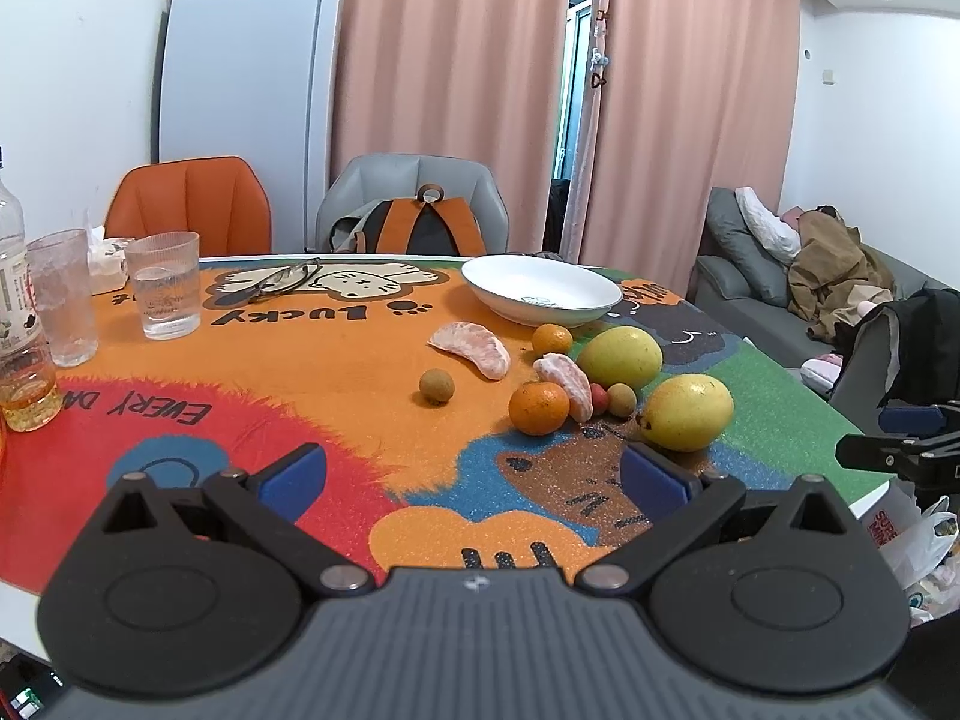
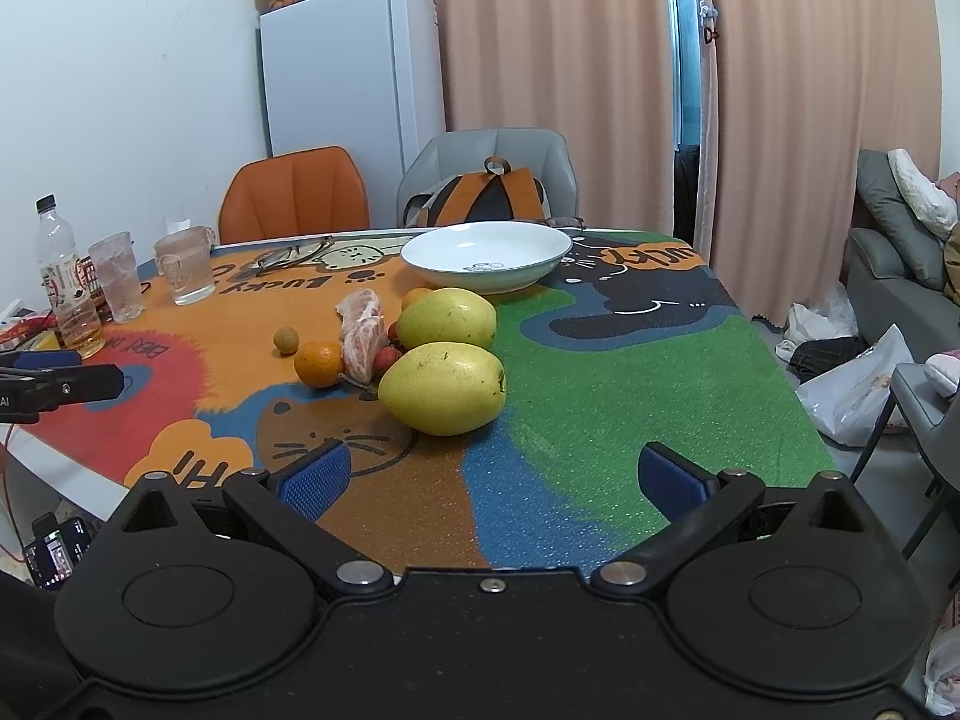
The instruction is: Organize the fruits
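Behind the near mango (image 2: 443,389), small red fruits (image 2: 387,358) are half hidden. At 12 o'clock the white bowl (image 2: 486,255) is seen empty. Both grippers (image 1: 474,471) (image 2: 492,477) are held wide open, nothing gripped.

A: Lighting? 
B: Even, soft indoor light, source not visible. Faint shadows under the yellow-green oval fruit (image 2: 443,387). Mild sheen on the white ceramic dish (image 1: 541,289).
A: Img quality?
B: Sharp at centre. Strong fisheye bend at edges; white fridge (image 1: 246,69) leans, corners vignetted black. Glittery printed tablecloth (image 2: 630,372) sparkles, no blown glare.
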Demonstrator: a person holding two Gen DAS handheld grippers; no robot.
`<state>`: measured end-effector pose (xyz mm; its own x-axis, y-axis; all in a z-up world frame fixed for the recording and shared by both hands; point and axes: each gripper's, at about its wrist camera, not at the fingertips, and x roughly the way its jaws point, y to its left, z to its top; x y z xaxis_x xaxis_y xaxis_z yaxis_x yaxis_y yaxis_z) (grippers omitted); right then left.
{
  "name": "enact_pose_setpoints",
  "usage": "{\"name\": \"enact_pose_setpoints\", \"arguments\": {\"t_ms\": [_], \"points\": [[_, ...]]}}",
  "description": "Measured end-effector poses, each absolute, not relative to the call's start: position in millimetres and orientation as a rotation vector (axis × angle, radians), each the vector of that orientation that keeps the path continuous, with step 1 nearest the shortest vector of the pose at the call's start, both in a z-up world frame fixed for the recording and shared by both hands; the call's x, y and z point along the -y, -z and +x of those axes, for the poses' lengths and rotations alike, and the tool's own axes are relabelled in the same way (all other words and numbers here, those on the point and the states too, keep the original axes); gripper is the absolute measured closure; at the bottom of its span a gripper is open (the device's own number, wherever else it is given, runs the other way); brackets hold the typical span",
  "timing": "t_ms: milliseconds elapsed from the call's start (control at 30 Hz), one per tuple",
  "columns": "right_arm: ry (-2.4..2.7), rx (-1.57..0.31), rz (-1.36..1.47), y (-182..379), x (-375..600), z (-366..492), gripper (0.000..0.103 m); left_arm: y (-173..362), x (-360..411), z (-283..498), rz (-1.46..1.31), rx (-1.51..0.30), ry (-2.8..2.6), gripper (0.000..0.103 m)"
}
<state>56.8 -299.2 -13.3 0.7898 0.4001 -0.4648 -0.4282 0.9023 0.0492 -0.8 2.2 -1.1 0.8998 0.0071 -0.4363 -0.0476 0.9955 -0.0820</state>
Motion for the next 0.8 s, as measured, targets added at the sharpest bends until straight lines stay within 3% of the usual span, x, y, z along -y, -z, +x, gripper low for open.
{"name": "enact_pose_setpoints", "arguments": {"t_ms": [800], "points": [[-0.452, -0.495, -0.069, 15.3, 296.5, 57.8, 0.000, 4.2, -3.3, 0.9, -0.096, -0.460, -0.032, 0.000]]}}
